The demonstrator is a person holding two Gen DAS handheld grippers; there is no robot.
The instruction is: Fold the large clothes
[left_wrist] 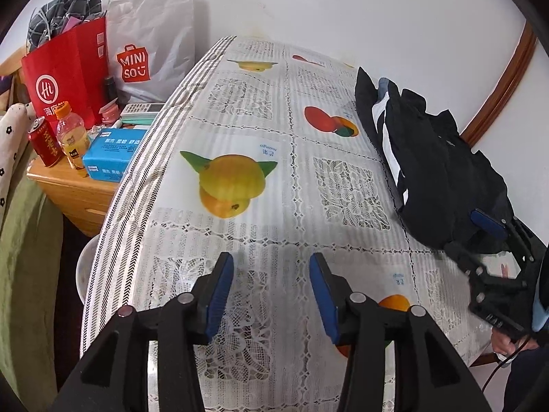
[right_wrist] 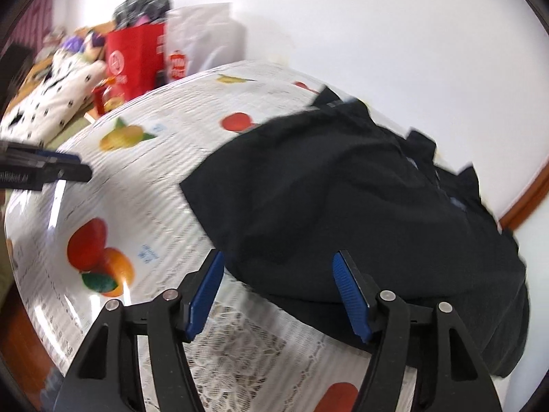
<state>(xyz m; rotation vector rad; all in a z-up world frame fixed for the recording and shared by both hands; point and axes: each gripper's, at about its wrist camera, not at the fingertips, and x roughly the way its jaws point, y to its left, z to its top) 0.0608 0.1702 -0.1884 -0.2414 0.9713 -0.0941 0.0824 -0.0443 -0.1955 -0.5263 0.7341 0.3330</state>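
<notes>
Centrally, a long table under a white lace-patterned plastic cloth printed with fruit fills both views. A large black garment with a white stripe panel lies in a crumpled heap along the table's right edge, close to the white wall; from the right wrist view the same garment spreads over the right half of the cloth.

Beyond the table's left edge stands a light wooden bedside cabinet. On it are a red paper carrier bag, a white paper bag with a red logo, a blue tissue pack, an orange-capped drink bottle and a red drink can.

The left gripper hangs above the near end of the cloth, blue-padded fingers spread apart, nothing between them. The right gripper sits at the garment's near hem with its fingers parted wide; fabric lies between the tips, not clamped.
</notes>
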